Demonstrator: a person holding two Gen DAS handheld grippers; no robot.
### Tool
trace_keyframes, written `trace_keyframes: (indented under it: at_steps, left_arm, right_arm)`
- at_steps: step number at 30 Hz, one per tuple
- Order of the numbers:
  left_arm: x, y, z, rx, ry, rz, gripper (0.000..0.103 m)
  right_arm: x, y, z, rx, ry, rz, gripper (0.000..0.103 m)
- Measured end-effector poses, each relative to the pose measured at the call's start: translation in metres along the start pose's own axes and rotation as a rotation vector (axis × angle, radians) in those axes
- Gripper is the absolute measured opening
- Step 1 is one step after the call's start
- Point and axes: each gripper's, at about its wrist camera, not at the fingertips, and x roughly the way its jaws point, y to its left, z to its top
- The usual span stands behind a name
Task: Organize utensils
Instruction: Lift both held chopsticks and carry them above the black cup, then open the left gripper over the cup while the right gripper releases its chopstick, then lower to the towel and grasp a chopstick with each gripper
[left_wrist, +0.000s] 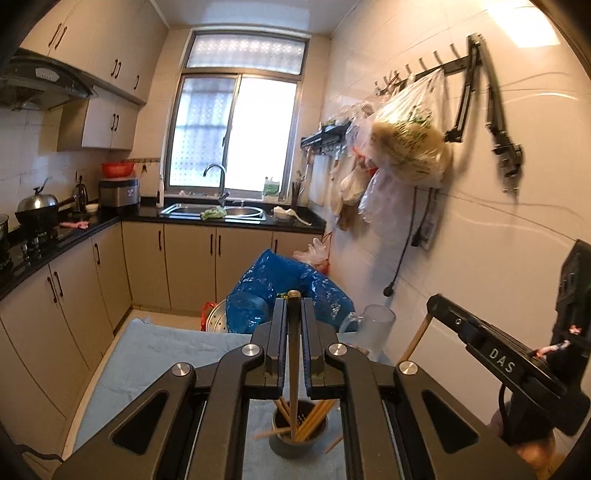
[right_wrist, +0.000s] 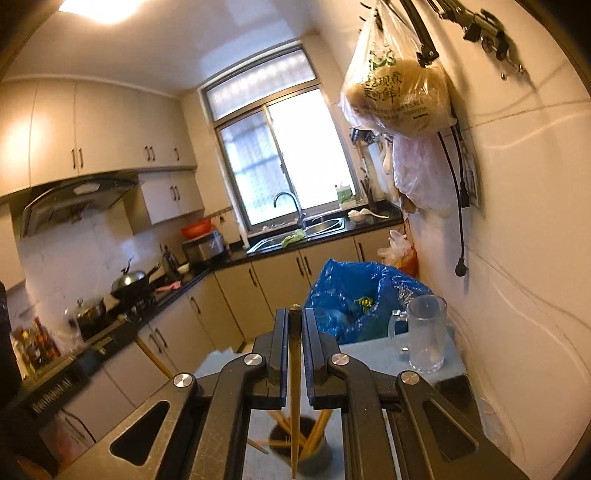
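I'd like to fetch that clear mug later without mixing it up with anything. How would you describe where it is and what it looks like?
Find the white tiled wall with hanging plastic bags. Below them, at the far corner of the grey-covered table, stands the glass mug, beside the blue bag. Unlike the dark chopstick holder nearer you, it is see-through, empty, and has a side handle.

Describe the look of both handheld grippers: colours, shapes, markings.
The left gripper and right gripper look alike: matte black angular linkage arms with triangular cut-outs, round silver pivot bolts, and flat black fingers lined with blue pads. From the left wrist, the right gripper's body shows white "DAS" lettering.
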Motion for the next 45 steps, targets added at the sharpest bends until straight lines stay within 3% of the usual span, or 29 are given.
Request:
trace_keyframes:
  at_steps: [4,9,15,17,19,21,22,24,34,36,39,43,44,45]
  left_arm:
    - [0.038,0.006,0.000,-0.032,0.038,0.012,0.007]
    - [0.080,0.018,-0.018,-0.073,0.145,0.017,0.007]
    - [0.087,0.022,-0.030,-0.085,0.178,0.021,0.007]
    - [0.082,0.019,-0.029,-0.079,0.165,0.019,0.007]
    - [0.075,0.018,-0.027,-0.066,0.155,0.015,0.009]
    - [0.063,0.016,-0.024,-0.062,0.140,0.004,0.022]
    - [0.057,0.016,-0.023,-0.064,0.129,0.002,0.025]
    - [0.039,0.017,-0.020,-0.067,0.102,-0.004,0.033]
    - [-0.058,0.041,-0.037,-0.095,0.038,-0.008,0.045]
    - [-0.076,0.050,-0.052,-0.103,0.041,0.012,0.048]
    - [-0.092,0.064,-0.082,-0.127,0.077,0.034,0.052]
    - [-0.087,0.087,-0.130,-0.193,0.194,0.061,0.052]
    - [-0.084,0.093,-0.140,-0.211,0.221,0.071,0.052]
    - [-0.080,0.099,-0.153,-0.230,0.252,0.089,0.052]
  right_arm:
    - [0.029,-0.005,-0.001,0.002,0.001,-0.031,0.007]
    - [0.060,-0.018,-0.017,0.023,0.065,-0.049,0.007]
    - [0.079,-0.031,-0.036,0.032,0.139,-0.048,0.008]
    - [0.081,-0.035,-0.040,0.047,0.150,-0.044,0.009]
    - [0.081,-0.036,-0.042,0.053,0.159,-0.045,0.016]
    - [0.078,-0.036,-0.042,0.053,0.157,-0.047,0.033]
    - [0.075,-0.037,-0.041,0.052,0.151,-0.048,0.035]
    - [0.067,-0.036,-0.038,0.048,0.141,-0.049,0.036]
    - [0.005,-0.035,-0.052,0.030,0.124,-0.066,0.050]
    - [-0.004,-0.036,-0.068,0.021,0.160,-0.072,0.056]
    - [-0.007,-0.034,-0.101,0.005,0.239,-0.066,0.058]
    - [-0.002,-0.025,-0.173,-0.036,0.440,0.016,0.058]
    - [0.000,-0.021,-0.184,-0.044,0.477,0.041,0.055]
    - [0.001,-0.015,-0.201,-0.056,0.526,0.086,0.047]
